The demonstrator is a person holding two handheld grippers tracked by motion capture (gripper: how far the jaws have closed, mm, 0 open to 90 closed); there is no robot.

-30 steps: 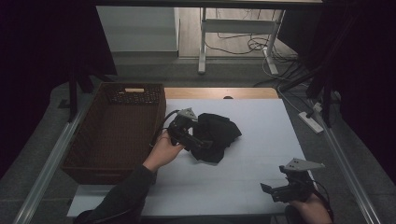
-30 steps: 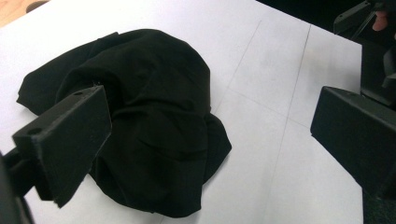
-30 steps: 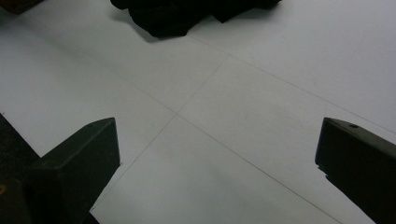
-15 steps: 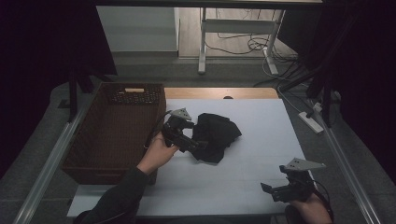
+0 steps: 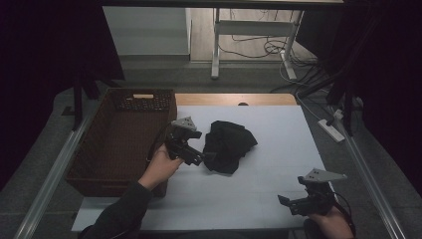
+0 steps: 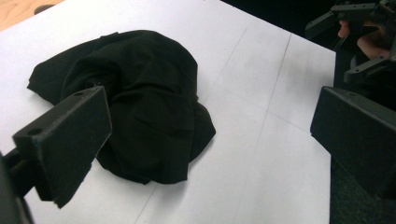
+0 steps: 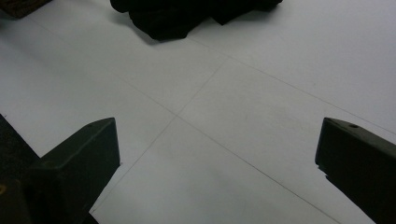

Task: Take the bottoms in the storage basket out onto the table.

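Left gripper [image 5: 208, 159], jaws spread wide, sits at the near-left edge of the crumpled black cloth [image 5: 229, 145], one jaw just beside the fabric, not pinching it. Cloth lies mid-surface [image 5: 278, 129] on the white sheet, right of the brown wicker basket [image 5: 119, 144]. Right gripper [image 5: 284, 202], jaws spread over bare surface, holds nothing, well apart at near right.
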